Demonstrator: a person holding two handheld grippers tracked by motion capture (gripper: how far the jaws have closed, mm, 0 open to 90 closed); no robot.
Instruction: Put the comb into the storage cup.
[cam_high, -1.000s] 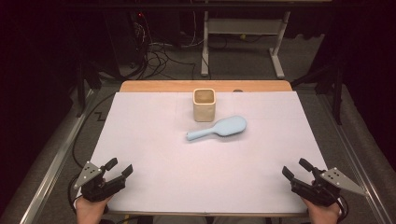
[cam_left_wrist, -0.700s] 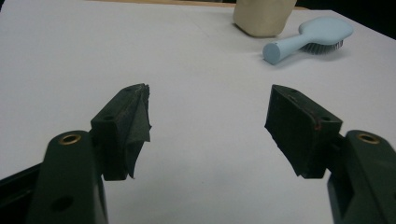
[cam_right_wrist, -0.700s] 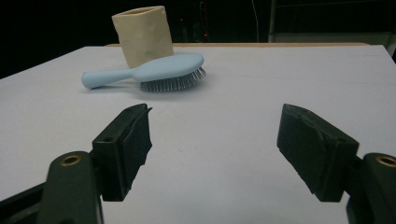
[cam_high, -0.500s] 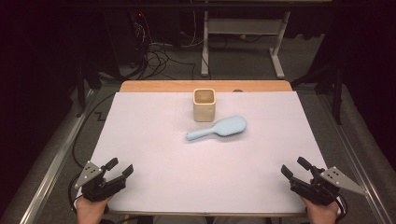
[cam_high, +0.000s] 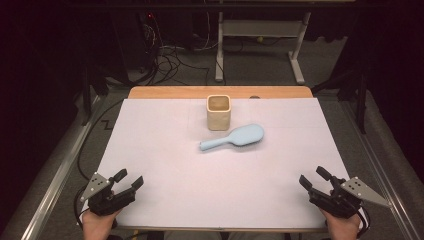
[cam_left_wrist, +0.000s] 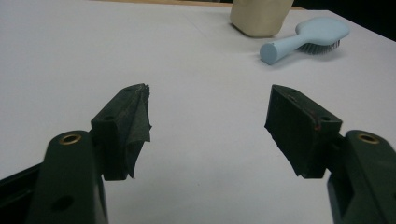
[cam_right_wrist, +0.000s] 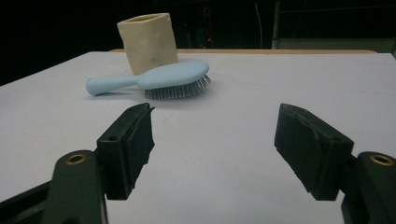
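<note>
A light blue hairbrush (cam_high: 234, 137) lies bristles down near the middle of the white table cover (cam_high: 165, 150), its handle pointing left. Just behind it stands a cream square cup (cam_high: 218, 112), upright. The left gripper view has the hairbrush (cam_left_wrist: 308, 37) and the cup (cam_left_wrist: 259, 17) at its upper right; in the right gripper view the hairbrush (cam_right_wrist: 159, 79) lies in front of the cup (cam_right_wrist: 148, 42). My left gripper (cam_high: 127, 180) rests open at the near left corner. My right gripper (cam_high: 314, 179) rests open at the near right corner. Both hold nothing and are far from the brush.
A strip of bare wooden tabletop (cam_high: 165, 92) runs along the far edge. Beyond it on the floor are tangled cables (cam_high: 172, 60) and a white stand's legs (cam_high: 260, 35). Metal rails (cam_high: 55, 170) flank the table on both sides.
</note>
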